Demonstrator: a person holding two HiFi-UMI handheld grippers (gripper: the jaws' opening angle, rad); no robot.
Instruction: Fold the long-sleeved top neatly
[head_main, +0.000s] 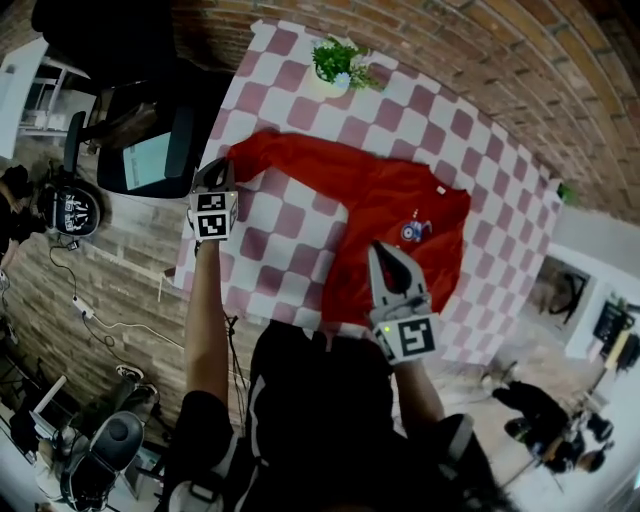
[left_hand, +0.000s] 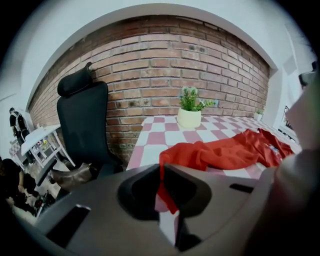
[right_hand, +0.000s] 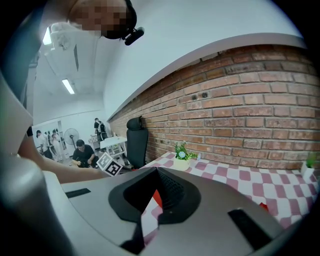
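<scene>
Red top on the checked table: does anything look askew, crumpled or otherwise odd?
Nothing looks damaged or spilled. The red top lies rumpled and slanted across the checked table. One sleeve is stretched out toward the left gripper, whose jaws pinch its end. That seems ordinary for a top not yet folded.

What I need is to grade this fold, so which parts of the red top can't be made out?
Near hem of the red top: head view, hidden by the person's body and right hand-held gripper.
Chest print: head view, too small to read.
Right gripper view: only a red sliver shows past the shut jaws; whether they pinch cloth cannot be told.
</scene>
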